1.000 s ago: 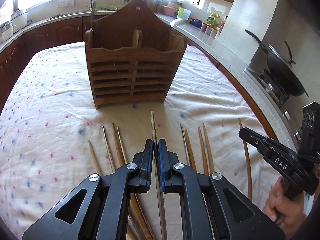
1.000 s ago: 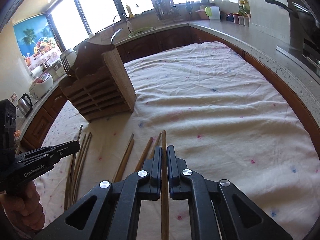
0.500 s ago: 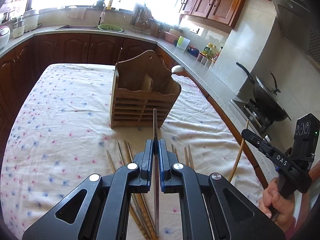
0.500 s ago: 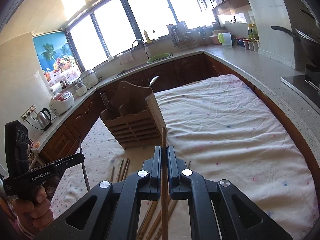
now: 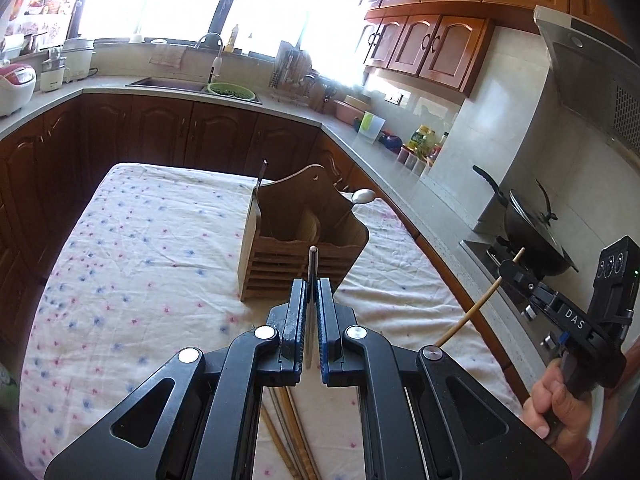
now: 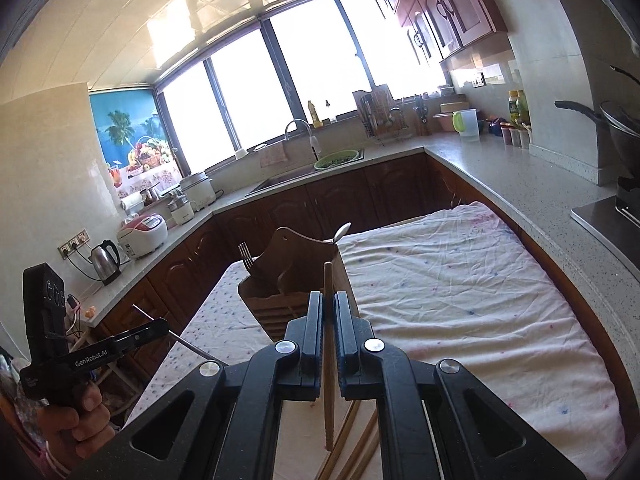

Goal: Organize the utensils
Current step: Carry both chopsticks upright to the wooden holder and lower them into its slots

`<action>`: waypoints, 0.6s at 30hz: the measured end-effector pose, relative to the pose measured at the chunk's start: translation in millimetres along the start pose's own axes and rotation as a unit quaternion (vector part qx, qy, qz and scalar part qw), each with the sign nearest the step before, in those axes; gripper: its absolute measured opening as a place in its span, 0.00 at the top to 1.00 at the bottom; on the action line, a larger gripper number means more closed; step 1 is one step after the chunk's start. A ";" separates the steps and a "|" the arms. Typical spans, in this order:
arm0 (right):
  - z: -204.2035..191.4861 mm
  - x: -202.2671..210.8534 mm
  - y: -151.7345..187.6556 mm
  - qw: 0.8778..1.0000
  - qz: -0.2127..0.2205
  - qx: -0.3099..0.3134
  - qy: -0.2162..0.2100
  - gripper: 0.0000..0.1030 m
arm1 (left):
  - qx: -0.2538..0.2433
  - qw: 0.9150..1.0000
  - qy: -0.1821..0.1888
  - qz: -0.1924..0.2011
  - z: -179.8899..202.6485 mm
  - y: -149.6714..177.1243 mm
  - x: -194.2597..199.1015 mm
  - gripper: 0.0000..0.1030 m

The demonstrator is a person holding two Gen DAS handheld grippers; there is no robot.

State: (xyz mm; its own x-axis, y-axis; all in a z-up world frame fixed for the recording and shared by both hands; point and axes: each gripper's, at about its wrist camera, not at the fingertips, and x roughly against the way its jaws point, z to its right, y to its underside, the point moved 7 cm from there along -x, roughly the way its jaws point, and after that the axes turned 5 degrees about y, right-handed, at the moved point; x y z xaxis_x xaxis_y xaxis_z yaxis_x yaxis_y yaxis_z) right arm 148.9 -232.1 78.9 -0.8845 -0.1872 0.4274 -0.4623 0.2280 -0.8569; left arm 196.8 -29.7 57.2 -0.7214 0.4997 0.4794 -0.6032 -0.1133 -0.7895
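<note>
Now the left tool (image 5: 311, 298) pinched a dark chopstick (image 5: 311, 264) and the right tool (image 6: 328, 312) pinched a pale chopstick (image 6: 327, 280). Both were above the bench (image 5: 132, 240), before the wooden holder (image 5: 296, 248).

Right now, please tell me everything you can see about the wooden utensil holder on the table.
The wooden utensil holder is a brown box with a slatted front and a tall curved back board that has a small hanging hole. Dividers split it into compartments open at the top. It stands upright on the flowered tablecloth. A fork stands in the left compartment, and a metal spoon rises at its right end. Neither gripper touches it.
</note>
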 end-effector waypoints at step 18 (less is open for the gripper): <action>-12.8 -15.7 -74.3 0.997 0.070 0.002 -0.010 0.95 | -0.037 0.996 -0.018 0.081 4.1 -85.3 10.5 0.96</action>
State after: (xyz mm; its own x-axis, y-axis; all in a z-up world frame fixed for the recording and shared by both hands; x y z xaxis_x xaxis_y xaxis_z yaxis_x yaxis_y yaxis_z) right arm 196.3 -233.9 139.5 -0.9389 -0.1724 0.2978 -0.3341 0.2490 -0.9090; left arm 239.3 -18.3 131.1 -0.8198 0.4491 0.3553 -0.4514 -0.1251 -0.8835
